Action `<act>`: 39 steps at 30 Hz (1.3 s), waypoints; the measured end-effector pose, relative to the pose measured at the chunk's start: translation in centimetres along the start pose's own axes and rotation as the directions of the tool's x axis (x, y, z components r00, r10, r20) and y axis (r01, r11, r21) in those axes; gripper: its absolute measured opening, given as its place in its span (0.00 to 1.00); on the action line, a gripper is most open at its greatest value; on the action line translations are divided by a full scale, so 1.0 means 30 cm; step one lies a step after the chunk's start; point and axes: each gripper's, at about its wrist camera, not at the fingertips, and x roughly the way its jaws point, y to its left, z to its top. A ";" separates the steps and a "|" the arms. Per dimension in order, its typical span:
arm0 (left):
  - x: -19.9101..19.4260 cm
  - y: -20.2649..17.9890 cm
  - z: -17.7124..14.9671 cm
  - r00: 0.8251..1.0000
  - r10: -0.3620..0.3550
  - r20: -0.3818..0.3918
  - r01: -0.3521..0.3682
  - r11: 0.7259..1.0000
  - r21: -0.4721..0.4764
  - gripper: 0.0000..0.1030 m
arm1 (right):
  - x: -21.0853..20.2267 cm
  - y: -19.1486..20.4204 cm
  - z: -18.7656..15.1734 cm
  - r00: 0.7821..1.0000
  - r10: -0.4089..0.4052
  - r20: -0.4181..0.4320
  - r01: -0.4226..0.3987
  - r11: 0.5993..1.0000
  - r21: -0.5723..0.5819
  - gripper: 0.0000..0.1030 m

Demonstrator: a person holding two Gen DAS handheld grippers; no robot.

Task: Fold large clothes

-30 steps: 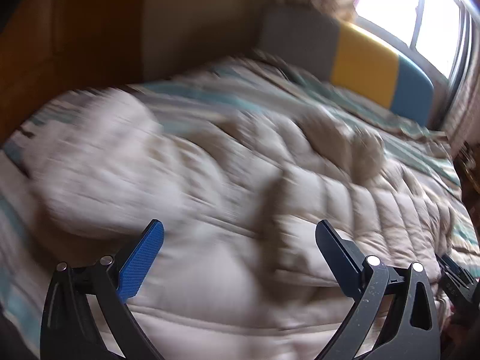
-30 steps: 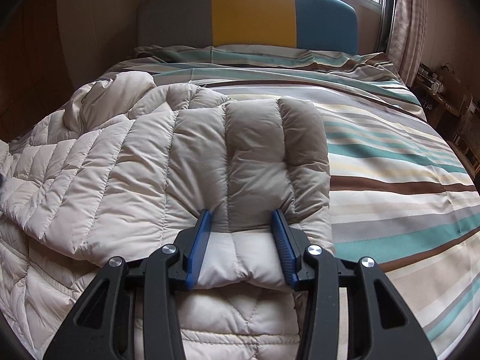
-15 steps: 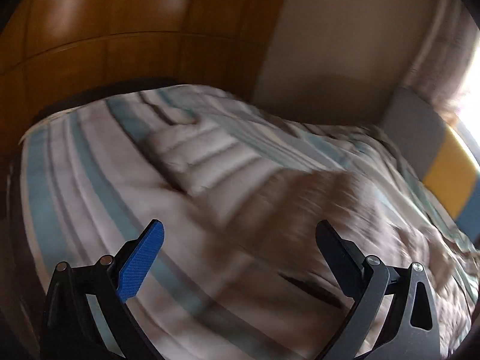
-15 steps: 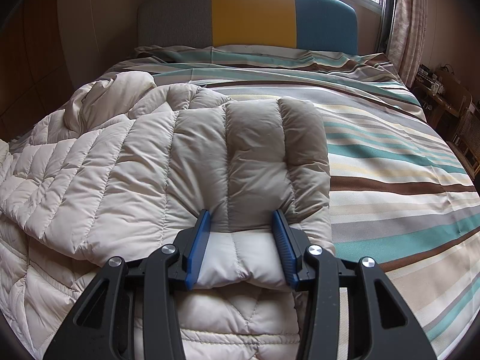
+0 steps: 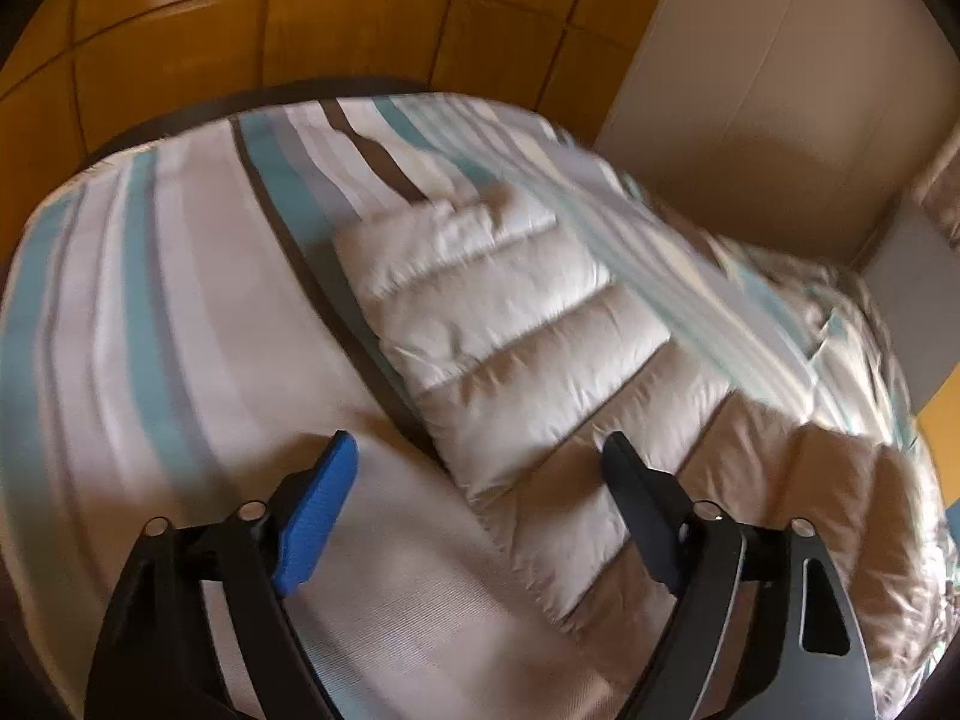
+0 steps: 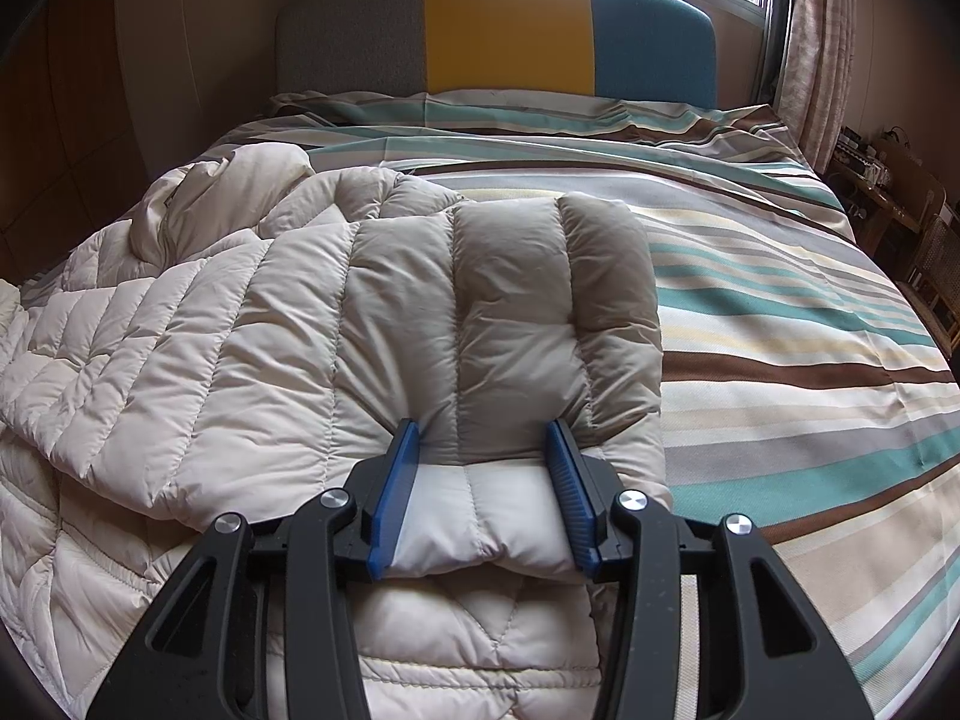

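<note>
Jacket (image 6: 336, 324), cream quilted down, lay spread over the striped bed (image 6: 780, 324), filling the right view from 9 to 6 o'clock. Right hand-held gripper (image 6: 483, 492) clamped a folded sleeve edge between its blue pads. Left hand-held gripper (image 5: 480, 504) stood wide, jaws just narrowing, nothing pinched; the other sleeve (image 5: 498, 300) lay at its 12 o'clock.

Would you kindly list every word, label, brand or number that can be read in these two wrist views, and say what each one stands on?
There is no readable text in either view.
Puffer jacket: no label or brand shows.
Striped bedcover: stripes only.
Headboard: plain colour panels.
Left gripper and right gripper: no markings.
Items on the desk by the window: too small to read.
</note>
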 end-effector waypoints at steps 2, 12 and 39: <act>0.012 -0.014 -0.011 1.000 0.020 0.019 -0.020 1.000 0.008 0.79 | 0.000 0.000 0.000 1.000 0.000 0.000 0.000 1.000 0.000 0.43; -0.030 -0.016 -0.041 0.997 0.012 0.071 -0.013 1.000 0.004 0.09 | -0.001 -0.001 -0.001 1.000 0.000 0.000 0.000 1.000 -0.002 0.43; -0.694 -0.460 -0.447 0.773 -0.340 0.536 -0.036 0.819 0.573 0.08 | -0.004 -0.006 0.000 1.000 0.004 0.000 -0.004 1.000 0.000 0.44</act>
